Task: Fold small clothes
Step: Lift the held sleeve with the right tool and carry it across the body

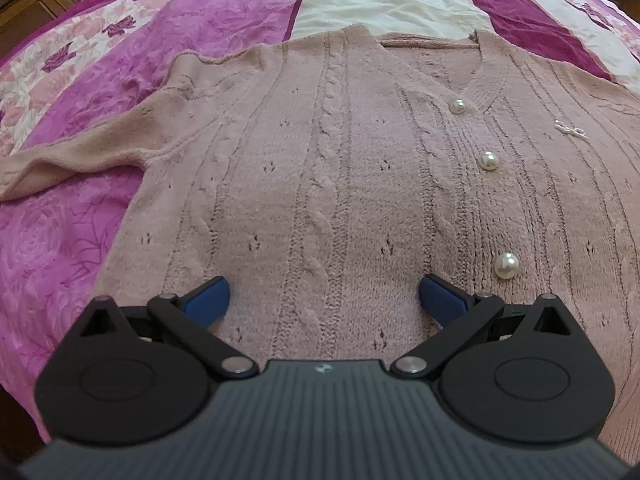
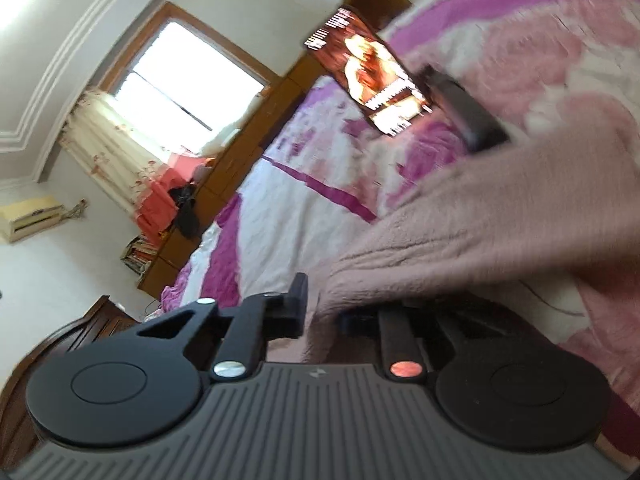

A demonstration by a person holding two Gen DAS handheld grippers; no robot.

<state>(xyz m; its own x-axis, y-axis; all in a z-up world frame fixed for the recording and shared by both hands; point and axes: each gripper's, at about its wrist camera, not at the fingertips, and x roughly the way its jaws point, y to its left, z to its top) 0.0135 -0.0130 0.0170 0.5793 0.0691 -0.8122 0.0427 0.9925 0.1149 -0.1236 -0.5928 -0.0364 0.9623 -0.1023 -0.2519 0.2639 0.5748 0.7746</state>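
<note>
A dusty-pink cable-knit cardigan (image 1: 320,160) with pearl buttons (image 1: 489,160) lies face up and spread flat on the bed. One sleeve (image 1: 80,156) reaches out to the left. My left gripper (image 1: 324,300) hovers open over the cardigan's lower front, its blue pads wide apart and nothing between them. The right wrist view is tilted and motion-blurred. In it my right gripper (image 2: 324,312) is shut on a bunched piece of the cardigan (image 2: 480,220), which hangs lifted off the bed. Which part of the cardigan it holds cannot be told.
A pink, purple and white floral bedspread (image 1: 200,12) covers the bed. A lit phone (image 2: 372,76) and a dark flat object (image 2: 464,108) lie on the bedspread (image 2: 304,184) beyond the cardigan. Wooden cabinets (image 2: 248,152) run along the far side under a window (image 2: 192,76).
</note>
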